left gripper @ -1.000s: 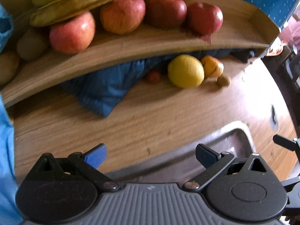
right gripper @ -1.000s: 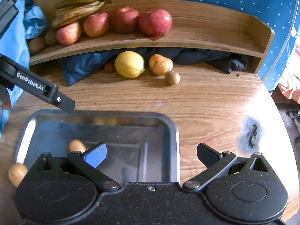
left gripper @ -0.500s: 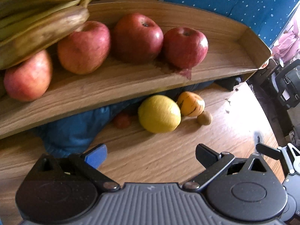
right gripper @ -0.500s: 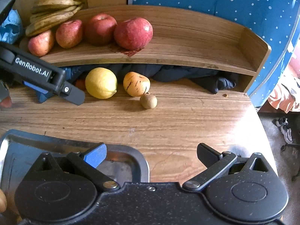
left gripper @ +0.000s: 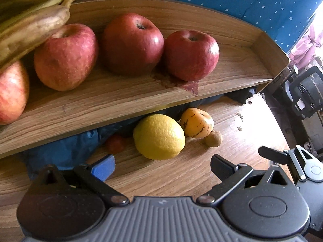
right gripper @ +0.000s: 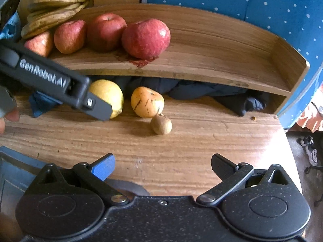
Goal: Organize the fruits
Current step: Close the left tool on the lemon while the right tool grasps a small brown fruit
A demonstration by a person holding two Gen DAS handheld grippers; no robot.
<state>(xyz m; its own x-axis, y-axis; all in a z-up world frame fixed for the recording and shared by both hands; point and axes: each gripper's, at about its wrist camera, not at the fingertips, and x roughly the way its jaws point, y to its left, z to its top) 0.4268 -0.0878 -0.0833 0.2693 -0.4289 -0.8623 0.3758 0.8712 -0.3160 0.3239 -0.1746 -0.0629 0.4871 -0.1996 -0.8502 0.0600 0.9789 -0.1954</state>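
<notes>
On the wooden table under the curved shelf (left gripper: 121,98) lie a yellow lemon (left gripper: 159,137), an orange fruit with dark streaks (left gripper: 196,125), a small brown kiwi (left gripper: 213,138) and a small red fruit (left gripper: 116,143). In the right wrist view the lemon (right gripper: 110,95), the streaked fruit (right gripper: 147,101) and the kiwi (right gripper: 161,124) lie ahead. Several red apples (left gripper: 132,44) and a bunch of bananas (right gripper: 56,6) sit on the shelf. My left gripper (left gripper: 162,166) is open just short of the lemon. My right gripper (right gripper: 162,165) is open and empty above the table, short of the kiwi.
Dark blue cloth (right gripper: 193,89) is stuffed under the shelf behind the fruit. A metal tray (right gripper: 12,173) lies at the lower left of the right wrist view. The left gripper's arm (right gripper: 50,80) crosses in front of the lemon. The table edge (right gripper: 290,155) drops off at the right.
Both grippers have moved forward and right, from over the metal tray toward the fruit under the shelf. The lemon, streaked fruit and kiwi now look larger and nearer. Both stay open.
</notes>
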